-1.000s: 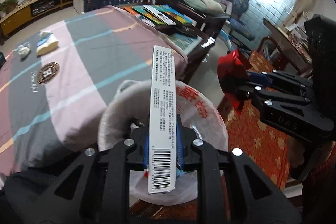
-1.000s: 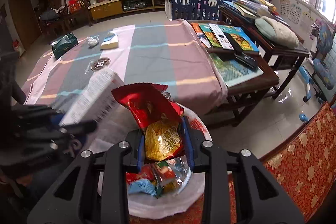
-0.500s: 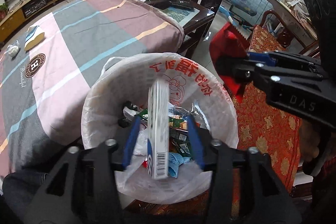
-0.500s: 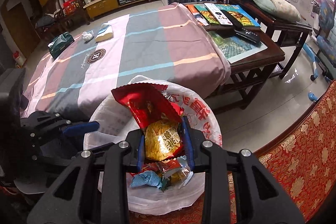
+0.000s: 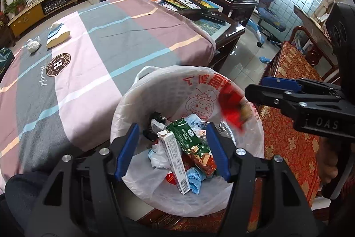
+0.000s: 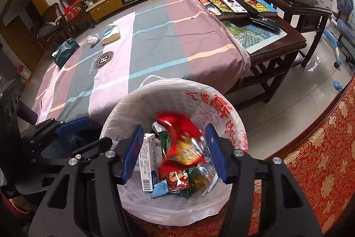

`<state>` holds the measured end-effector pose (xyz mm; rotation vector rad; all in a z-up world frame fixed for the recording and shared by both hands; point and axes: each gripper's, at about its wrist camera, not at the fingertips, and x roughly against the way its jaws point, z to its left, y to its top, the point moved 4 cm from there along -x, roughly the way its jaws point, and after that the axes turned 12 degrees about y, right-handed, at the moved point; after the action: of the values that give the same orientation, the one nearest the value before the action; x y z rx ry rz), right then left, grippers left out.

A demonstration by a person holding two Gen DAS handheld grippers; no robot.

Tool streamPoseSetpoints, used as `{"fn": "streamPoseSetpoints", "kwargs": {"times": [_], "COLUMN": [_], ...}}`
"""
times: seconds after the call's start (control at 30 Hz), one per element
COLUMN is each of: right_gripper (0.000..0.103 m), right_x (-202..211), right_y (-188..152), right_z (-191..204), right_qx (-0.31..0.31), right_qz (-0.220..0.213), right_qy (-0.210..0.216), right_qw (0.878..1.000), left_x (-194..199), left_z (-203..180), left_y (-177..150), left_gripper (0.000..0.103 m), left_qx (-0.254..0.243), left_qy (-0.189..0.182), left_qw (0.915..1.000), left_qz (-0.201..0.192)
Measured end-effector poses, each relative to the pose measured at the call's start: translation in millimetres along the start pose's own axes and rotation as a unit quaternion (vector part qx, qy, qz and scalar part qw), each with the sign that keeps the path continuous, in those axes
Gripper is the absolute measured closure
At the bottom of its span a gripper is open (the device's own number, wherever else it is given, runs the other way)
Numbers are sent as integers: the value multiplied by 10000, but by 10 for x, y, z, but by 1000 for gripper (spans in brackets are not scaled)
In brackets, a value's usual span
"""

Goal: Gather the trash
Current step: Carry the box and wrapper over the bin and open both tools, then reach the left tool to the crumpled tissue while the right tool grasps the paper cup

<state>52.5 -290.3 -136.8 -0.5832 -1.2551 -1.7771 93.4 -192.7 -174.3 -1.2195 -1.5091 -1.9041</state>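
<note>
- 2 tongs in view, both over 1 bin (image 5: 255, 148) lined w/ white plastic bag, red print on it.
- Left tongs (image 5: 172, 149): blue-padded jaws spread apart, nothing between them, poised just above bin mouth.
- Right tongs (image 6: 174, 151): jaws also spread apart, nothing gripped.
- 1 red snack packet (image 6: 179, 139), blurred, loose between right tongs' jaws and above the trash pile; in left view same packet (image 5: 230, 109) sits mid-air by bin's far rim, just below right tongs' tips.
- In bin: 1 long white carton (image 5: 177, 161) w/ barcode end, lying slanted on the heap; 1 green wrapper (image 5: 190, 141) just beside it; 1 blue crumpled bit (image 5: 195, 180); other scraps too jumbled to count.
- Bench (image 6: 155, 41) w/ striped cloth behind bin, carries 3 items at far end: 1 green tissue box (image 6: 65, 51), 1 white crumpled wad (image 6: 92, 39), 1 blue-white pack (image 6: 111, 33).
- Wad and pack near each other, tissue box a bit apart; all well apart from bin.
- 2 remotes (image 6: 230, 1) on books on the dark side table, right of bench.
</note>
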Motion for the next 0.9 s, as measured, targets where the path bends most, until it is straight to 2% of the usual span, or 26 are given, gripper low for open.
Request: {"fn": "streamPoseSetpoints", "kwargs": {"times": [0.27,0.53,0.67,0.73,0.83,0.9], "right_gripper": [39,39,39,39,39,39], "right_x": [-103,-519,-787,-954,-1195,-1337], "right_y": [33,82,279,431,626,732], "right_z": [45,292,498,664,898,1042], "right_qx": [-149,-48,63,161,236,306], "right_qz": [43,354,423,441,484,498], "right_qy": [109,201,298,354,520,652], "right_qw": [9998,9992,9986,9983,9972,9962], "left_x": [-6,-20,-50,-106,-230,-278], "left_z": [249,782,1233,1514,1995,2346], "left_y": [3,-4,21,21,50,162], "left_gripper": [35,28,29,40,46,46], "left_qx": [332,811,1137,1323,1688,1927], "left_qy": [166,799,1148,1311,1468,1575], "left_qw": [9993,9933,9864,9821,9746,9684], "left_qz": [-37,-192,-289,-280,-125,-172]}}
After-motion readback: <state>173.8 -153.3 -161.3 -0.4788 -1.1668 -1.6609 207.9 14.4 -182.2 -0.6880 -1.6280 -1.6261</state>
